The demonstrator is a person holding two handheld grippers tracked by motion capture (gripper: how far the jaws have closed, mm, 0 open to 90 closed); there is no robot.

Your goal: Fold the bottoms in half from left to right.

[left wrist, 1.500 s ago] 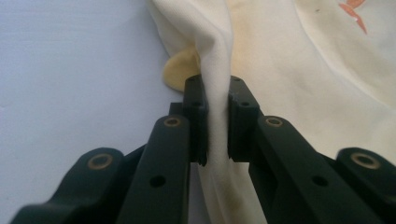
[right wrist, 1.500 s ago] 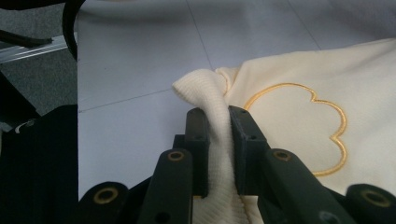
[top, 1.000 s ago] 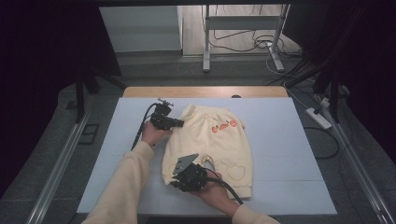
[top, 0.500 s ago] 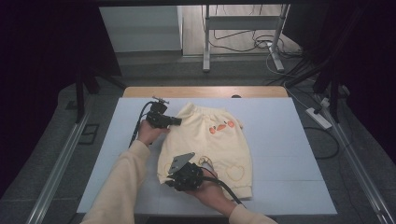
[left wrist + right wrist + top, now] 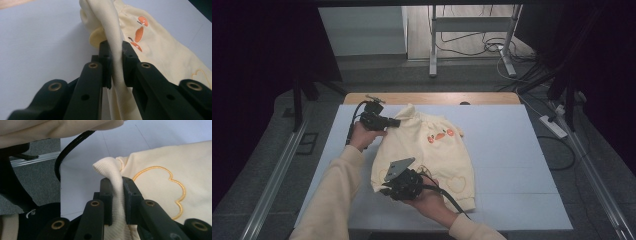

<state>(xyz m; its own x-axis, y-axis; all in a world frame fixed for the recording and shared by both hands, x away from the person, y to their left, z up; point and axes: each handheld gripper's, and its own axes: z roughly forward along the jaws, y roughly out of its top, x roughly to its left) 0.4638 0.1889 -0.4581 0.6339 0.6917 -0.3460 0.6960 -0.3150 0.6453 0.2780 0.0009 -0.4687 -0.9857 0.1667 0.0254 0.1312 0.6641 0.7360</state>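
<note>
A cream sweatshirt (image 5: 427, 150) is spread at the centre of the pale blue table (image 5: 512, 165), its hem drawn slightly further toward seven o'clock than before. The left gripper (image 5: 396, 122) is clamped on fabric at eleven o'clock. The right gripper (image 5: 384, 187) is clamped on the ribbed hem (image 5: 110, 170) at six o'clock.

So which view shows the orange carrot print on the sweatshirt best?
The left gripper view: the carrot print sits close and sharp beside the pinched fold. The high view shows it small; the right gripper view has an embroidered outline instead.
</note>
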